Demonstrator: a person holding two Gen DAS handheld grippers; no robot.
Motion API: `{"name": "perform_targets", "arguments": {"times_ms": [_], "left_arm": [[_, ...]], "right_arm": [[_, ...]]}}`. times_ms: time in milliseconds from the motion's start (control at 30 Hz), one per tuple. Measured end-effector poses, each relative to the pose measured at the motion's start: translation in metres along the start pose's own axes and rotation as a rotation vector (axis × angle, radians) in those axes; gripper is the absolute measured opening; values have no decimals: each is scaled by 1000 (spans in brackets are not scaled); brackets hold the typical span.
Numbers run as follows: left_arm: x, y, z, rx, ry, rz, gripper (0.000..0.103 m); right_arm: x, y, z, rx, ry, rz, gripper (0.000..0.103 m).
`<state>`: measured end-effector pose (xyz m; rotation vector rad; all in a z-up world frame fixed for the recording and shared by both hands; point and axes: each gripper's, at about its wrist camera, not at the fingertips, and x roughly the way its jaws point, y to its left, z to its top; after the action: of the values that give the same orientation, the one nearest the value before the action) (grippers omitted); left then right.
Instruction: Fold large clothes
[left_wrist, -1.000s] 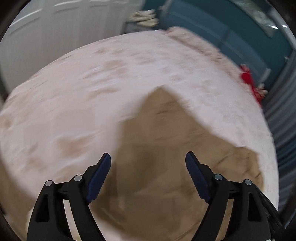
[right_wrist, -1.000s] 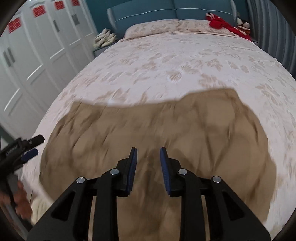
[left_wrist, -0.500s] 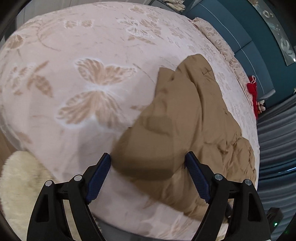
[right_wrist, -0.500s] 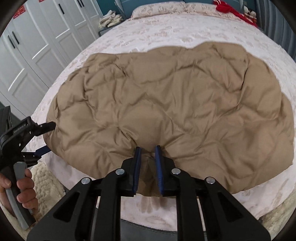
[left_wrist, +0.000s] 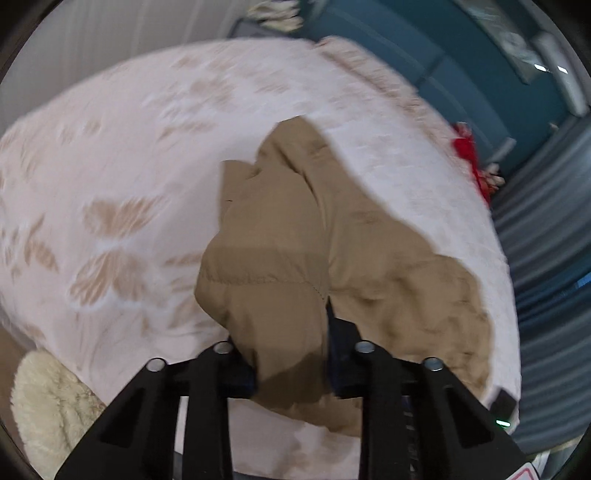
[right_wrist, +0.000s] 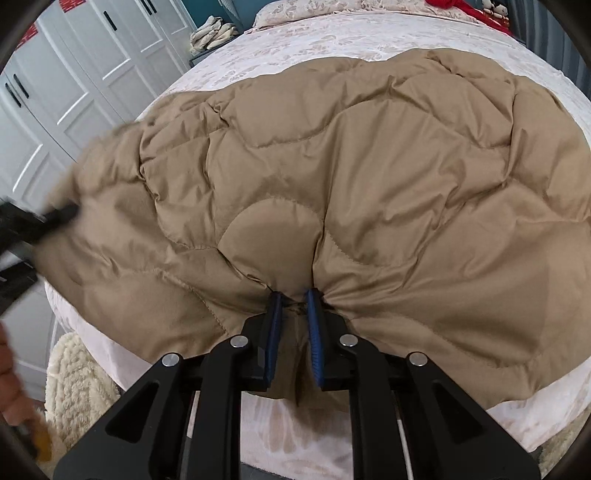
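The tan quilted puffy coat (right_wrist: 369, 166) lies spread across the cream butterfly-patterned bedspread (left_wrist: 110, 184), its near hem at the bed's foot edge. The right gripper (right_wrist: 293, 295) pinches a bunched fold of that hem between its blue pads. The left gripper (left_wrist: 290, 339) is closing its jaws on the coat's corner, a thick padded fold filling the gap between them. A fluffy cream rug (right_wrist: 74, 387) lies below the bed

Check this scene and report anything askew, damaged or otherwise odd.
Nothing looks damaged or spilled. The tan quilted coat lies spread on the bed, puckered only where the right claw pinches its near edge. The left claw is closing on a bunched corner.
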<state>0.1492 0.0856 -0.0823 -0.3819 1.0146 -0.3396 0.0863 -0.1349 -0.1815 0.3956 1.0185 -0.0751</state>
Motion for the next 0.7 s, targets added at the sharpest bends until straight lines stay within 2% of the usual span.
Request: {"name": "perform_targets", "arguments": {"times_ms": [100, 200, 400, 533, 700], "left_arm": [[-15, -45, 4, 97, -28, -54, 16], [-20, -85, 0, 188, -53, -54, 15], [-29, -114, 0, 276, -74, -40, 15], [-30, -124, -5, 284, -69, -68, 14], [-31, -159, -18, 359, -41, -103, 14]], "right_arm": [[0, -2, 2, 17, 5, 10, 12], [-8, -5, 4, 21, 18, 22, 12], [-69, -21, -11, 76, -56, 52, 15], [-54, -42, -24, 150, 5, 81, 12], [-36, -51, -27, 183, 13, 106, 11]]}}
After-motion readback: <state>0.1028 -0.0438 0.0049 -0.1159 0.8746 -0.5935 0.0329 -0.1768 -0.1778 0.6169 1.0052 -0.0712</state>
